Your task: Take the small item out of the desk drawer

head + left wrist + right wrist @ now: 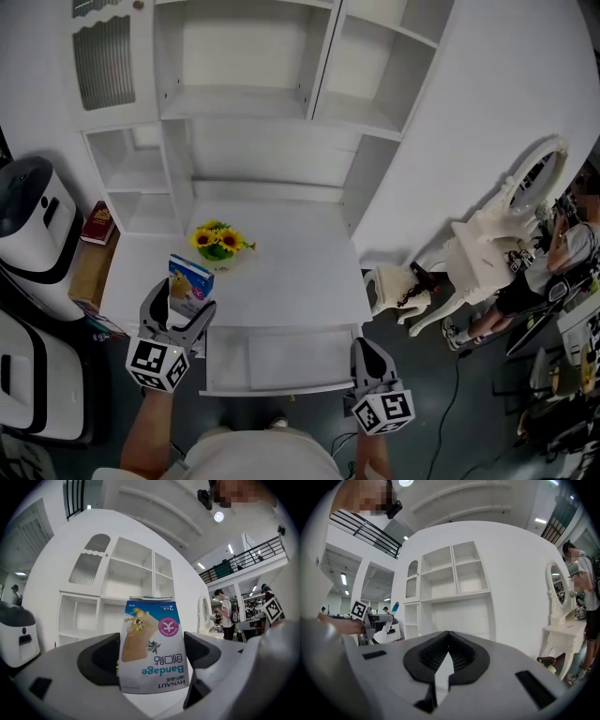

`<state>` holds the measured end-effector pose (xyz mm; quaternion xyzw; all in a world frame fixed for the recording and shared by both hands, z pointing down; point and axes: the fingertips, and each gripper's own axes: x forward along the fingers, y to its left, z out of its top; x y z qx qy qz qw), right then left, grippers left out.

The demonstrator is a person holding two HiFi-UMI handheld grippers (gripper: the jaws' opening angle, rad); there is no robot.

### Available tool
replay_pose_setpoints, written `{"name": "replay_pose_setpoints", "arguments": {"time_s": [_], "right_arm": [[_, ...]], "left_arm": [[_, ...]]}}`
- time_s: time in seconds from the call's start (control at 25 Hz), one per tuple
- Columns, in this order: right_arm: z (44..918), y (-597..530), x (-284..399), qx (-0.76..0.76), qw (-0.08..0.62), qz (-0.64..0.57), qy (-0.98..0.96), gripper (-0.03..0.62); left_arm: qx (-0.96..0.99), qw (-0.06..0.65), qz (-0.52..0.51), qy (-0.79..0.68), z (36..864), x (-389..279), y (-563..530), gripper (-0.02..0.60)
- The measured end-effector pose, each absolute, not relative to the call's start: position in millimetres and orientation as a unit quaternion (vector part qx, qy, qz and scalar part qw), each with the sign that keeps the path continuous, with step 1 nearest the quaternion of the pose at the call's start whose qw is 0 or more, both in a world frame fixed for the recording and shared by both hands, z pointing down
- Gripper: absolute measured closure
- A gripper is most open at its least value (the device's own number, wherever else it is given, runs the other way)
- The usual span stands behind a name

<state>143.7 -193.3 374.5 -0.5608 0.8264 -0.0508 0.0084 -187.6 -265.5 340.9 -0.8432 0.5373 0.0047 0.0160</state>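
A small blue-and-white bandage box (pixel 189 279) is clamped between the fingers of my left gripper (pixel 183 305), held above the desk's front left corner. In the left gripper view the box (pixel 151 644) stands upside down, and both dark pads of that gripper (pixel 150 656) press on its sides. The white desk drawer (pixel 272 386) is pulled open below the desk top (pixel 291 281), and its inside looks bare. My right gripper (pixel 368 354) hovers by the drawer's right front corner. Its jaws (pixel 447 651) are shut with nothing between them.
A small pot of sunflowers (pixel 220 242) sits on the desk behind the box. White shelving (pixel 244 103) rises at the back. A red book (pixel 97 223) and a white appliance (pixel 33 225) are on the left. A white vanity with an oval mirror (pixel 511 225) and a person (pixel 553 267) are on the right.
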Motion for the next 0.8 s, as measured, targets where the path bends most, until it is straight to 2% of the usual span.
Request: {"name": "replay_pose_setpoints", "arguments": {"time_s": [0.36,0.8], "right_arm": [[357,-202,154,-0.563,0.018,-0.038,0.826,0.585],[354,-195,148,-0.56,0.022,-0.041,0.827,0.585]], "left_arm": [[-0.805,0.033,0.043,0.591,300,-232,-228,0.15],[-0.788,0.048,0.076,0.609,271,-255,-183,0.15]]}}
